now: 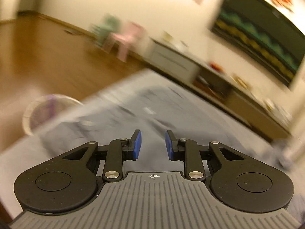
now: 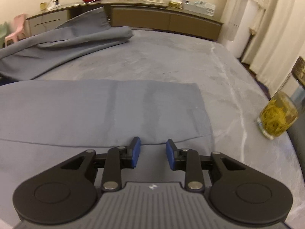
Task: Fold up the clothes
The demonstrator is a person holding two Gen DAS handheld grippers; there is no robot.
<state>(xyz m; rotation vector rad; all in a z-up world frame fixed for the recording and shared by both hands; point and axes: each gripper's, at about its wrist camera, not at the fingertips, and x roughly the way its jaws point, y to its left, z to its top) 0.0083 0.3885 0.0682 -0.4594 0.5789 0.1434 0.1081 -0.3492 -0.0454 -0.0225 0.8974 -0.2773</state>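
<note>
A grey-blue garment (image 2: pixel 106 110) lies on the grey bed cover (image 2: pixel 171 57), with a flat folded panel near me and its far part rumpled (image 2: pixel 80 36) toward the back left. My right gripper (image 2: pixel 153 153) hovers at the near edge of the folded panel, open, nothing between its blue pads (image 2: pixel 136 152). In the blurred left wrist view my left gripper (image 1: pixel 153 145) is open over grey-blue cloth (image 1: pixel 118 118) on the bed, its blue pads (image 1: pixel 137 145) apart with nothing held.
A glass jar of yellow-green liquid (image 2: pixel 276 118) stands at the bed's right edge. A low cabinet (image 2: pixel 164 21) with small items runs along the far wall. A white basket (image 1: pixel 43 112) sits on the wooden floor left of the bed, pink and green chairs (image 1: pixel 125 38) beyond.
</note>
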